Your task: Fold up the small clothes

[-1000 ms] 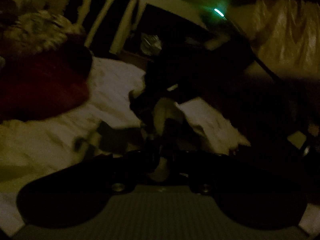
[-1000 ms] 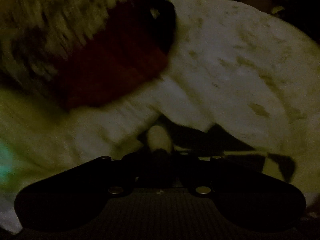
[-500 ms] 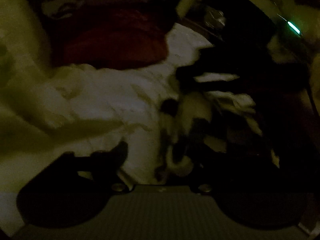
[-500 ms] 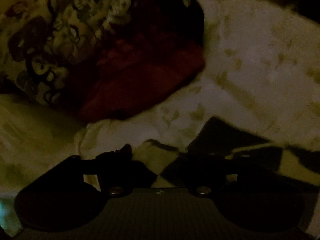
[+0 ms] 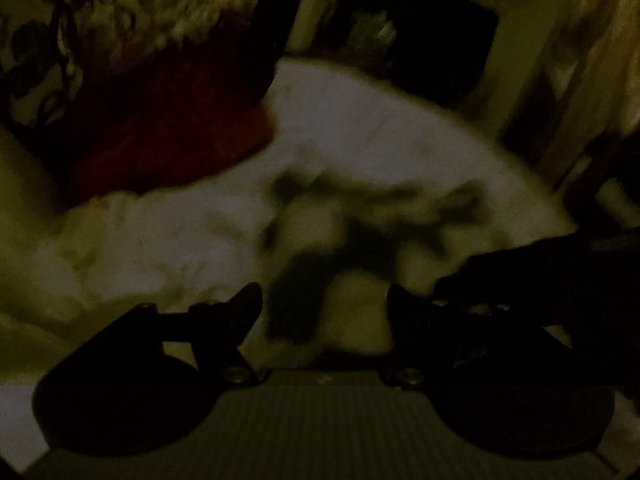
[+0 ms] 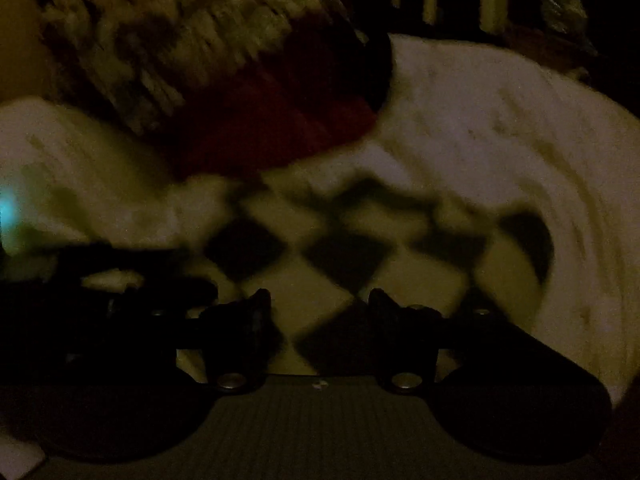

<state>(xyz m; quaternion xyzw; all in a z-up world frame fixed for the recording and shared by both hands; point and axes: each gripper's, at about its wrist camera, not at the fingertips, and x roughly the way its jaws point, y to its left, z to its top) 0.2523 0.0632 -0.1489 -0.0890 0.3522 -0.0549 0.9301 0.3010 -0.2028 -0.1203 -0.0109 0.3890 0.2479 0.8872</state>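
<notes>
We see the left gripper (image 5: 324, 300) with its jaws spread wide, gripping nothing, over the checkered cloth (image 5: 360, 216). Left of the cloth, pale sheet (image 5: 160, 240) lies bare up to the red cushion (image 5: 168, 132). The right gripper (image 6: 320, 304) also gapes empty over the cloth (image 6: 360, 248), whose long axis runs across both views; its facing is too blurred to tell.
</notes>
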